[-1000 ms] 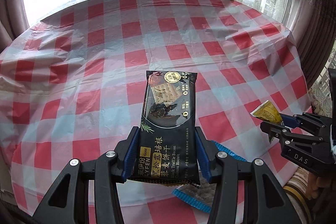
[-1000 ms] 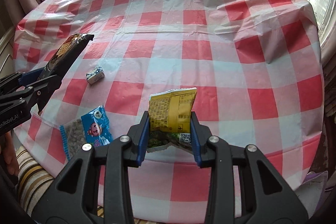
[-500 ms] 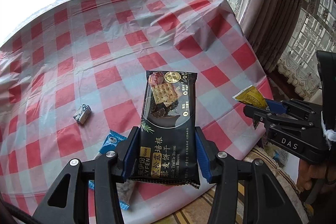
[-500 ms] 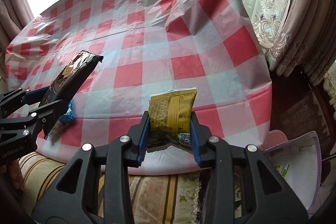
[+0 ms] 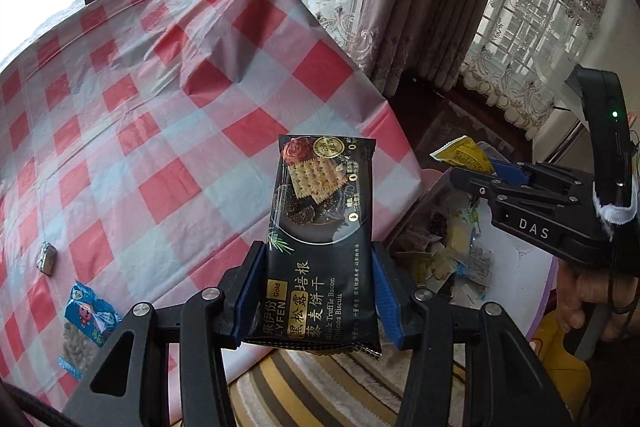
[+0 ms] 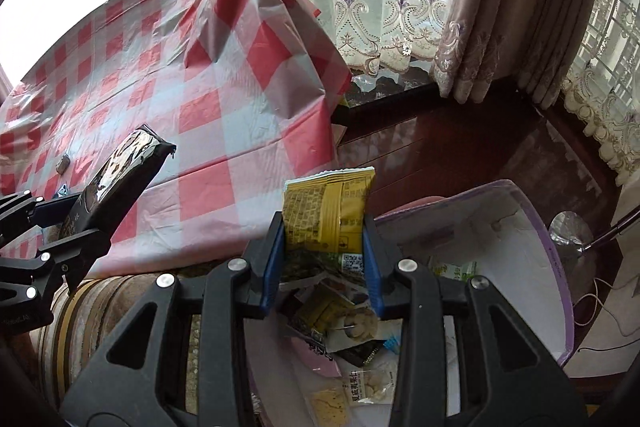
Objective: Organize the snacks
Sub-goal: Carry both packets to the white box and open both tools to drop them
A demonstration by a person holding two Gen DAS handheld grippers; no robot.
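My left gripper (image 5: 318, 291) is shut on a black biscuit pack (image 5: 324, 227) and holds it in the air past the table's right edge. The pack also shows in the right wrist view (image 6: 116, 171). My right gripper (image 6: 324, 259) is shut on a yellow snack packet (image 6: 330, 215), above a lilac-rimmed white bin (image 6: 532, 243) that holds several snack packets. The bin shows in the left wrist view (image 5: 516, 279) below the right gripper (image 5: 476, 175). A blue snack bag (image 5: 86, 327) and a small silver-wrapped piece (image 5: 46, 259) lie on the red-and-white checked tablecloth (image 5: 160, 131).
Curtains (image 6: 500, 7) and lace hang behind a dark wooden sill (image 6: 460, 139). A striped cushion (image 6: 92, 311) lies below the table edge. A metal stand foot (image 6: 568, 231) is to the right of the bin.
Both grippers have swung right, off the table toward the bin, each still holding its packet. The bin has come into full view under the right gripper.
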